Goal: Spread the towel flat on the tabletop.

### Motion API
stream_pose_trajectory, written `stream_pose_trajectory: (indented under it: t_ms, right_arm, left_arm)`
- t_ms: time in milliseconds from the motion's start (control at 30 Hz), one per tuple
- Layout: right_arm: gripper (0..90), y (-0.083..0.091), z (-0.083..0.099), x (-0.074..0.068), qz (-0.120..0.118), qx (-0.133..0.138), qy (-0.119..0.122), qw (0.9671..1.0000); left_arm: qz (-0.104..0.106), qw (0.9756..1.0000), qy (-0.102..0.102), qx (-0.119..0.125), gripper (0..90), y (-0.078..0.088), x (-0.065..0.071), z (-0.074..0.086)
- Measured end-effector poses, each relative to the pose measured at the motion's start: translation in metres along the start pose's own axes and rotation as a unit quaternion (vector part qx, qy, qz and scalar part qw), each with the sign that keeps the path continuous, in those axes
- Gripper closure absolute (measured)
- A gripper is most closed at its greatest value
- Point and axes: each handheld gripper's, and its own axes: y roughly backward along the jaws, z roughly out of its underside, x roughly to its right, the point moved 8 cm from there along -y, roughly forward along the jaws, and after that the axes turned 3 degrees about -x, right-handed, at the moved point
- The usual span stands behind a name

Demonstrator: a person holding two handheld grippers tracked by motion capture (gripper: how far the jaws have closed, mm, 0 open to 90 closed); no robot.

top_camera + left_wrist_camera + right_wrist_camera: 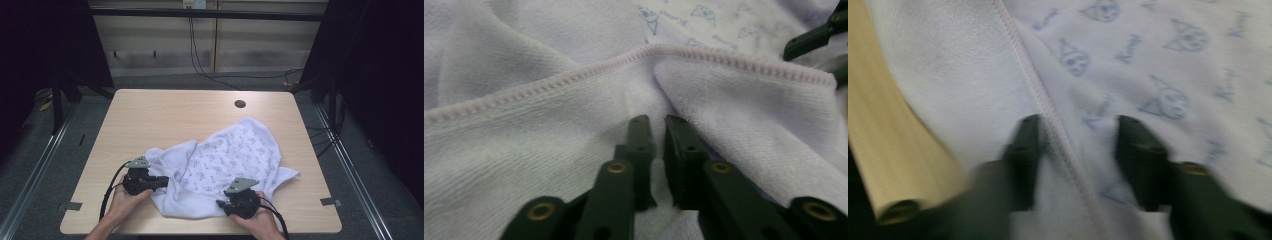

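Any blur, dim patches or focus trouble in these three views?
High view: sharp on the towel and table, surroundings very dark. Left gripper view: stitched hem crisp, fingers in focus, far print soft. Right gripper view: motion-blurred throughout, fingers smeared, printed pattern legible but soft.

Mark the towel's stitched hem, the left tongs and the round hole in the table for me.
stitched hem [574,77], left gripper view, on the pink seam.
left tongs [658,122], left gripper view, midway between the tips.
round hole [240,104], high view, on its dark middle.
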Motion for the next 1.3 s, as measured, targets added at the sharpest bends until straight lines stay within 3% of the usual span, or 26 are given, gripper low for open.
stream_pose_trajectory:
  t_ms: [33,100,200,367,467,600,700,733,833,867,933,967,1033,1067,1100,1133,1200,1233,1300]
  right_arm:
    - [80.8,0.000,0.000,0.004,-0.007,0.000,-0.001,1.0000]
    - [83.7,-0.001,-0.002,0.009,-0.020,-0.002,-0.009,0.9998]
    - [83.9,-0.001,-0.002,0.017,-0.018,-0.005,-0.014,0.9997]
    - [84.3,-0.004,-0.005,0.053,-0.008,0.011,-0.033,0.9994]
    - [84.3,-0.015,-0.016,0.075,0.000,0.028,-0.021,0.9994]
    - [84.4,-0.026,-0.026,0.089,-0.008,0.040,-0.022,0.9989]
    - [84.3,-0.039,-0.041,0.105,0.002,0.046,-0.022,0.9987]
    - [84.1,-0.041,-0.044,0.107,0.001,0.046,-0.022,0.9987]
    - [81.6,-0.040,-0.044,0.107,-0.013,0.036,-0.030,0.9988]
    - [78.9,-0.037,-0.042,0.105,-0.022,0.027,-0.037,0.9987]
    - [71.1,-0.029,-0.035,0.096,-0.035,0.008,-0.024,0.9991]
    - [66.7,-0.023,-0.032,0.091,-0.041,0.004,-0.021,0.9989]
    - [63.9,-0.017,-0.030,0.086,-0.047,0.003,-0.020,0.9987]
    - [59.9,-0.002,-0.029,0.075,-0.053,0.011,-0.013,0.9985]
    - [59.9,-0.002,-0.029,0.075,-0.053,0.011,-0.013,0.9985]
    - [59.7,0.004,-0.031,0.068,-0.056,0.018,-0.009,0.9982]
    - [59.2,0.017,-0.036,0.056,-0.067,0.033,-0.005,0.9972]
    - [58.7,0.022,-0.043,0.044,-0.087,0.050,-0.002,0.9950]
    - [58.0,0.021,-0.047,0.039,-0.094,0.056,-0.002,0.9940]
  left_arm:
    - [-0.011,0.9998,-0.015,0.000,72.9,-0.001,0.002,-0.002]
    - [-0.014,0.9996,-0.026,-0.002,71.5,-0.003,0.005,-0.001]
    - [0.000,0.9997,-0.025,-0.007,70.4,-0.004,0.010,0.000]
    - [0.012,0.9990,-0.038,-0.019,69.6,-0.010,0.028,0.001]
    - [0.012,0.9983,-0.051,-0.025,68.3,-0.016,0.040,0.001]
    - [0.022,0.9985,-0.043,-0.024,67.2,-0.023,0.048,-0.002]
    - [0.030,0.9987,-0.035,-0.021,66.8,-0.031,0.058,-0.004]
    - [0.041,0.9982,-0.035,-0.027,66.2,-0.035,0.068,-0.004]
    - [0.052,0.9976,-0.032,-0.032,63.0,-0.034,0.075,-0.005]
    - [0.065,0.9967,-0.040,-0.029,62.9,-0.025,0.077,-0.008]
    - [0.066,0.9970,-0.037,-0.016,61.8,-0.018,0.075,-0.010]
    - [0.073,0.9970,-0.023,0.011,61.7,-0.001,0.065,-0.015]
    - [0.072,0.9969,-0.025,0.020,61.3,0.008,0.059,-0.016]
    - [0.047,0.9974,-0.022,0.051,61.5,0.026,0.043,-0.020]
    - [0.047,0.9974,-0.022,0.051,62.5,0.026,0.043,-0.020]
    - [0.040,0.9970,-0.013,0.064,62.5,0.034,0.034,-0.022]
    - [0.010,0.9963,0.004,0.085,64.4,0.046,0.017,-0.025]
    - [-0.004,0.9960,0.008,0.088,67.4,0.050,0.009,-0.024]
    - [-0.030,0.9964,0.011,0.079,68.2,0.051,-0.007,-0.020]
